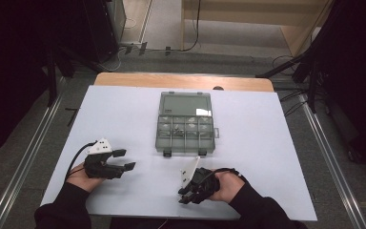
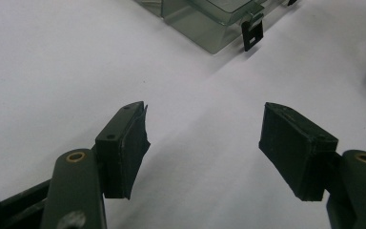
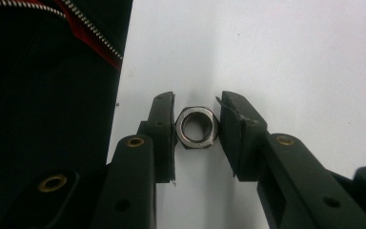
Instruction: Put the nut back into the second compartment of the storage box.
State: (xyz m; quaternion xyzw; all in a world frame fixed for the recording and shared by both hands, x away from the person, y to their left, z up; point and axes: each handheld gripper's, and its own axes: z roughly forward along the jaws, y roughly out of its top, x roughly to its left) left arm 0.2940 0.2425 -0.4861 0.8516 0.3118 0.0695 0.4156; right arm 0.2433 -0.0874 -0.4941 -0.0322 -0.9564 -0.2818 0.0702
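A steel hex nut [image 3: 214,128] lies flat on the white table top, and my right gripper [image 3: 198,102] is shut on it, a black pad pressing on each side. From above, that right gripper [image 1: 185,196] sits near the table's front edge and points toward the person, its own body hiding the nut. My left gripper [image 1: 125,159] rests at the front left, pointing right, jaws wide open. Between its pads [image 2: 133,143] there is only bare white table. A clear grey compartment box [image 1: 186,129] lies open mid-table, with small metal parts in its cells.
The box's near corner [image 2: 209,28] and a black latch [image 2: 252,36] lie ahead of the left gripper. The person's dark zipped jacket [image 3: 43,95] hangs at the table edge right beside the right gripper. A white sheet [image 1: 267,143] covers the wooden table.
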